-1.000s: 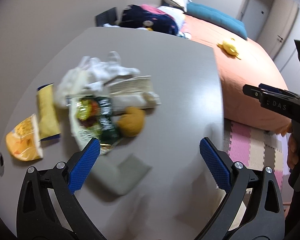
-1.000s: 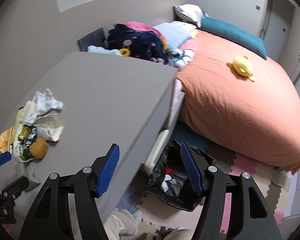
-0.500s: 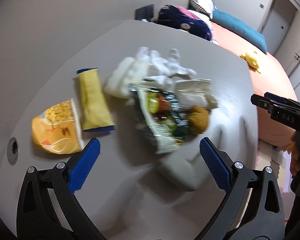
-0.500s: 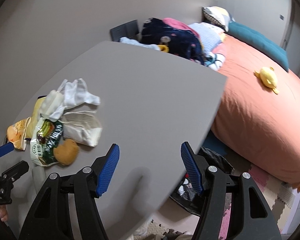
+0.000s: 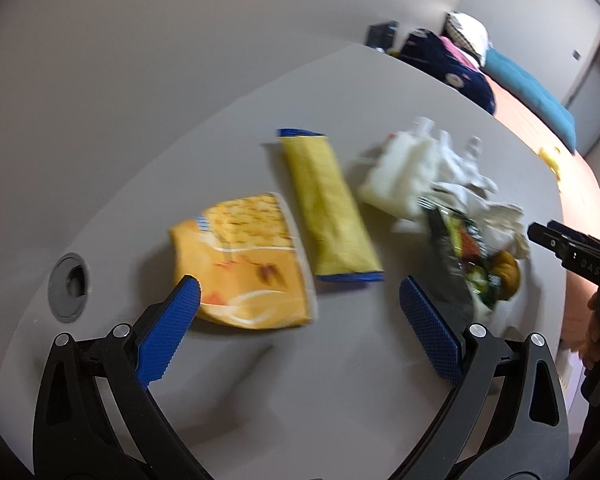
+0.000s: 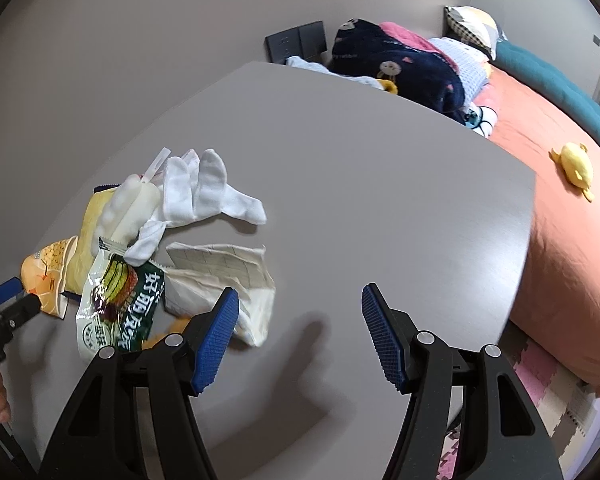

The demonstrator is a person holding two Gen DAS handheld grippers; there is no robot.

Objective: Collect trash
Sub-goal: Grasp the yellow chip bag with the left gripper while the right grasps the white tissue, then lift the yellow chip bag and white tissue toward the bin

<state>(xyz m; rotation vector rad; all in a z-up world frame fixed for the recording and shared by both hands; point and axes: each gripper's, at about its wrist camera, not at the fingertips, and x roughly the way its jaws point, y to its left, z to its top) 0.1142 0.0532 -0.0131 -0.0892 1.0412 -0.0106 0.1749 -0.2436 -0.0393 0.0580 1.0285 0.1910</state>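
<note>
Litter lies on the grey table (image 6: pixel 360 208). An orange snack bag (image 5: pixel 248 272) sits just ahead of my left gripper (image 5: pixel 298 292), whose jaws stand open and empty, the left pad at the bag's near corner. Beside the bag lies a yellow wrapper with blue ends (image 5: pixel 328 204), then a white plastic piece (image 5: pixel 396 176) and white socks (image 6: pixel 204 192). A green printed bag (image 6: pixel 120 304) and a cream paper bag (image 6: pixel 232 276) lie left of my right gripper (image 6: pixel 298 304), open and empty over bare tabletop. An orange-brown lump (image 5: pixel 506 270) is half hidden behind the green bag.
A round cable hole (image 5: pixel 70 286) sits in the table at the left. Beyond the table's right edge is a bed with an orange cover (image 6: pixel 560 248), a yellow plush toy (image 6: pixel 576 166) and piled clothes (image 6: pixel 396 68). Foam floor mats (image 6: pixel 548 392) lie below.
Both grippers have swept left across the table. The snack bags have come to the middle of the left wrist view. The black trash bag on the floor has left the right wrist view.
</note>
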